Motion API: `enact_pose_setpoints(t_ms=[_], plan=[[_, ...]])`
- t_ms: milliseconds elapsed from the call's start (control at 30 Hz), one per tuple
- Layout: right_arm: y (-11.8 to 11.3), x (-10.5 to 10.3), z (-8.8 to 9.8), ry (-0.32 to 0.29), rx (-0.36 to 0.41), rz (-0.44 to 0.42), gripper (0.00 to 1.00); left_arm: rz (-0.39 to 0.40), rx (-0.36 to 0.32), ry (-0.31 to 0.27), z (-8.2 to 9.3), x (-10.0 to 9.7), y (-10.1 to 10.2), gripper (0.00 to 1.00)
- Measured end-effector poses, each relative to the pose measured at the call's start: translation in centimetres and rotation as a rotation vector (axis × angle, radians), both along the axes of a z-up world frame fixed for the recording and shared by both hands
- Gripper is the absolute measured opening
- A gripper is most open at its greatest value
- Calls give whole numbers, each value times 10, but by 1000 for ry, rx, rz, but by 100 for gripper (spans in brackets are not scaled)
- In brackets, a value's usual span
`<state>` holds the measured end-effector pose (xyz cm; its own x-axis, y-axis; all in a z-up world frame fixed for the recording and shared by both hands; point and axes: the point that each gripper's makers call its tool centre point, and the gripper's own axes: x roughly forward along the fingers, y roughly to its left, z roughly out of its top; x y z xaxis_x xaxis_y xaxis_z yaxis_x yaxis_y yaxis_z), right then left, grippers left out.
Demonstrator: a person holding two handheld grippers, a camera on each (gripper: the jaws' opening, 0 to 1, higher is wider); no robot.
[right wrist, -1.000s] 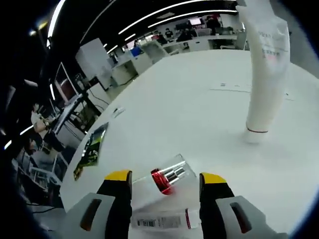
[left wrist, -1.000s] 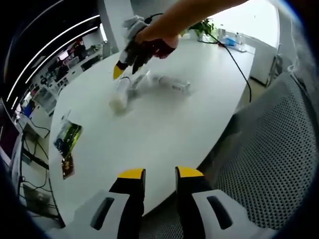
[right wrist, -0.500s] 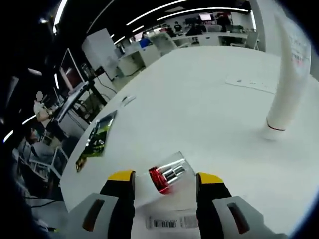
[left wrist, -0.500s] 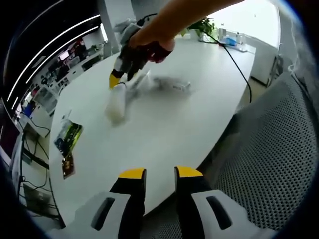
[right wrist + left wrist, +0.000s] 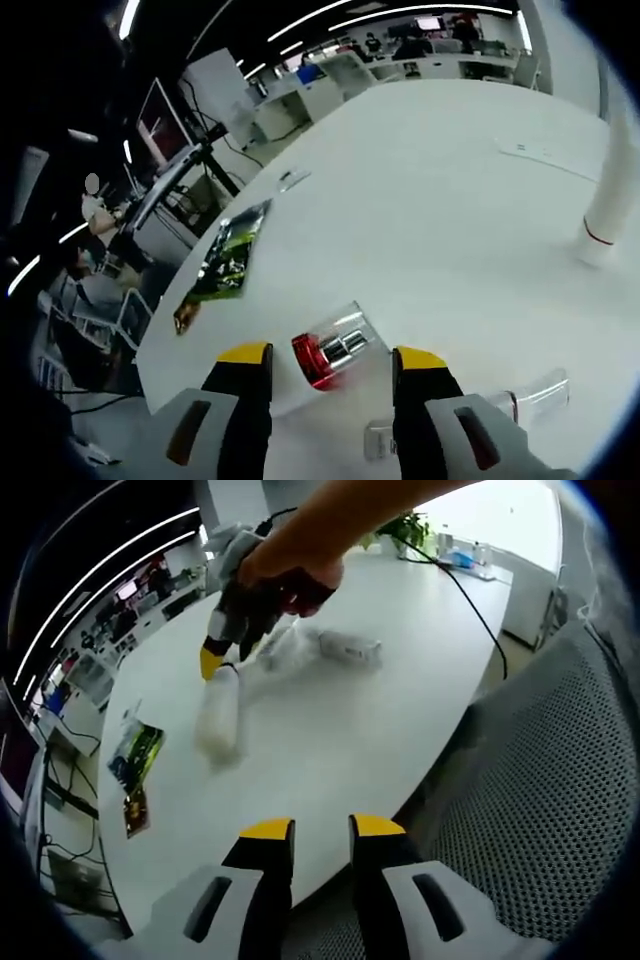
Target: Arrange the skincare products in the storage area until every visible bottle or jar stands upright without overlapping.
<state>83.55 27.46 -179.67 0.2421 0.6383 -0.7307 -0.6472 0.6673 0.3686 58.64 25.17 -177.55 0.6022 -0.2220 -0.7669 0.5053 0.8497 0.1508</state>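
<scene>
In the right gripper view my right gripper (image 5: 332, 357) is shut on a small clear bottle with a red collar and silver neck (image 5: 327, 352), held tilted just over the white table (image 5: 430, 200). A tall white tube (image 5: 612, 200) stands upright at the far right. Another clear bottle (image 5: 530, 395) and a barcode-labelled tube (image 5: 378, 440) lie at the lower right. In the left gripper view a person's hand carries the right gripper (image 5: 212, 662) above the blurred upright white tube (image 5: 218, 715); a white tube (image 5: 348, 648) lies behind. My left gripper (image 5: 320, 830) hangs by the table's near edge, narrowly open, holding nothing.
A green packet (image 5: 225, 265) lies near the table's edge, also visible as the green packet (image 5: 137, 755) in the left gripper view. A black cable (image 5: 470, 590) runs across the far table. A grey mesh chair (image 5: 540, 810) stands right of my left gripper.
The right gripper has moved left across the table with the red-collared bottle between its jaws, away from the lying items; the white tube has slid rightwards in its view. The left gripper has stayed put.
</scene>
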Motion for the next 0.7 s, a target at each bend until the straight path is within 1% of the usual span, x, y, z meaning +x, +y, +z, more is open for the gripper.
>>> enact_pose_setpoints(t_ms=[67, 167, 333, 400, 433, 467, 533, 600, 633, 700], plan=[[3, 1, 0, 8, 2, 5, 45, 1, -1, 0, 0, 0, 0, 18], [12, 2, 0, 26, 26, -9, 45, 0, 0, 2, -1, 0, 0, 17], [28, -4, -1, 24, 14, 48, 45, 3, 2, 3, -1, 0, 1, 17], [33, -5, -1, 31, 22, 53, 47, 2, 3, 3, -1, 0, 1, 17], [39, -9, 1, 47, 37, 56, 48, 2, 2, 4, -1, 0, 1, 17], [44, -13, 1, 51, 38, 69, 48, 3, 1, 5, -1, 0, 1, 17], [51, -21, -1, 43, 22, 116, 48, 3, 1, 5, -1, 0, 1, 17], [56, -26, -2, 41, 13, 149, 47, 2, 2, 7, -1, 0, 1, 17], [59, -32, -4, 51, 8, 166, 46, 2, 3, 7, -1, -1, 1, 17], [65, -39, -4, 58, 12, 181, 43, 6, 2, 5, -1, 0, 1, 17]])
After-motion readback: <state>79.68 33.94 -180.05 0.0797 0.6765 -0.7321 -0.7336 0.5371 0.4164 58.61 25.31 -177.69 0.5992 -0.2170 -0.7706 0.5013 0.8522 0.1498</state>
